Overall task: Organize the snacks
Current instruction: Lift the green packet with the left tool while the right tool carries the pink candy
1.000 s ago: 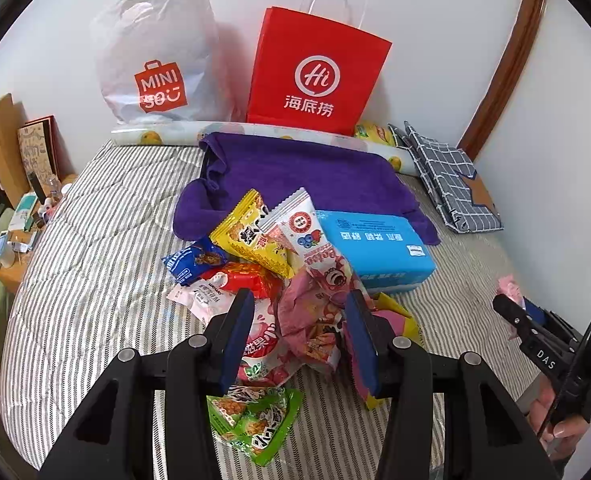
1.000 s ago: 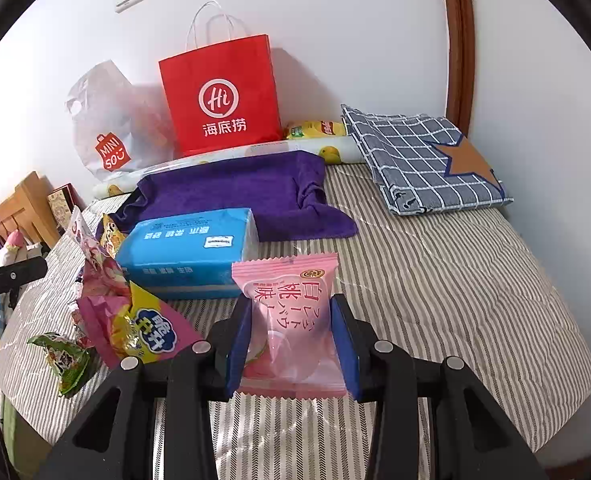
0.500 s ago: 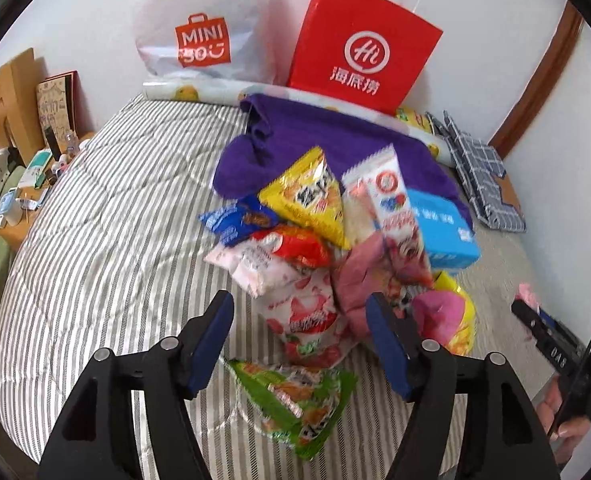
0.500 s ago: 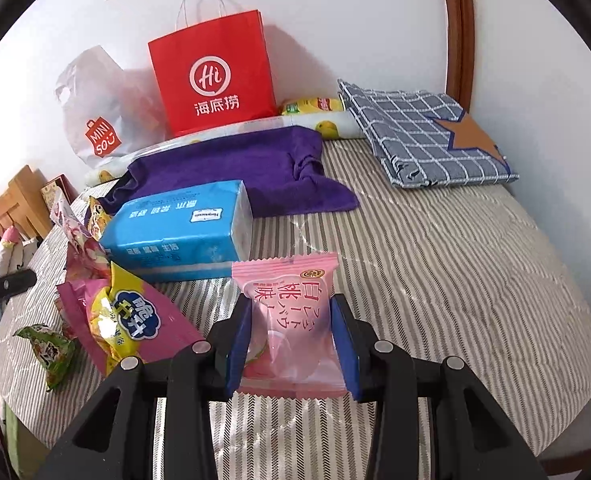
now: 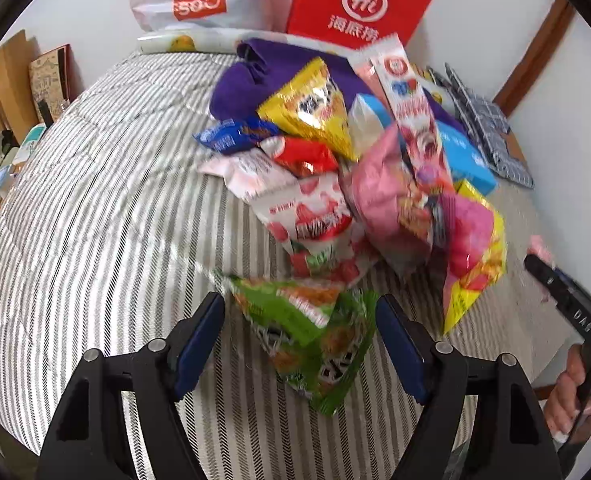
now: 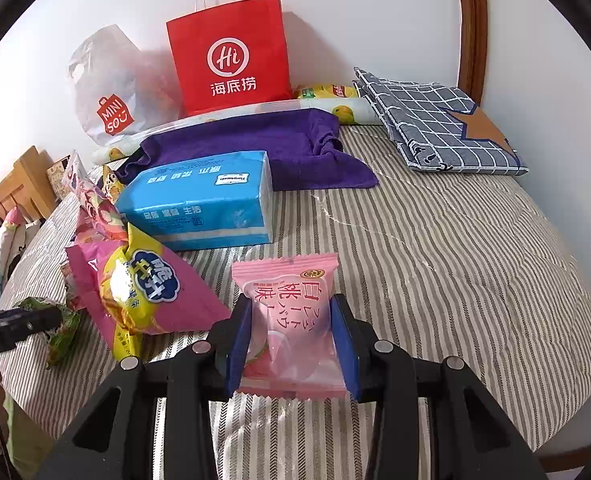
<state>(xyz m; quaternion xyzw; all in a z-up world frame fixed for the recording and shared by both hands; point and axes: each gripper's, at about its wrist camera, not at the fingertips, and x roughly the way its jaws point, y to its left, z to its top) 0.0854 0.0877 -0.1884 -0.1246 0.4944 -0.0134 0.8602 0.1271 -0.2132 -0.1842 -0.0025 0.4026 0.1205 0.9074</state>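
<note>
A pile of snack packets lies on the striped bed: a yellow bag (image 5: 315,108), a red packet (image 5: 303,156), a blue packet (image 5: 231,136), a strawberry packet (image 5: 311,220) and a pink bag (image 5: 387,196). My left gripper (image 5: 299,340) is open, its jaws on either side of a green packet (image 5: 307,328) at the pile's near edge. My right gripper (image 6: 291,344) is shut on a pink peach-flavour packet (image 6: 291,312), held just above the bed beside a pink and yellow bag (image 6: 151,292).
A blue tissue pack (image 6: 199,204) lies behind the snacks on the bed (image 6: 455,240). A purple towel (image 6: 263,144), a red paper bag (image 6: 231,68), a white Miniso bag (image 6: 107,92) and a checked pillow (image 6: 435,120) stand at the back. A wooden nightstand (image 5: 11,80) is at the left.
My left gripper has opened wider and moved down and forward to the green packet. My right gripper stayed shut on the pink packet and dipped slightly toward the bed.
</note>
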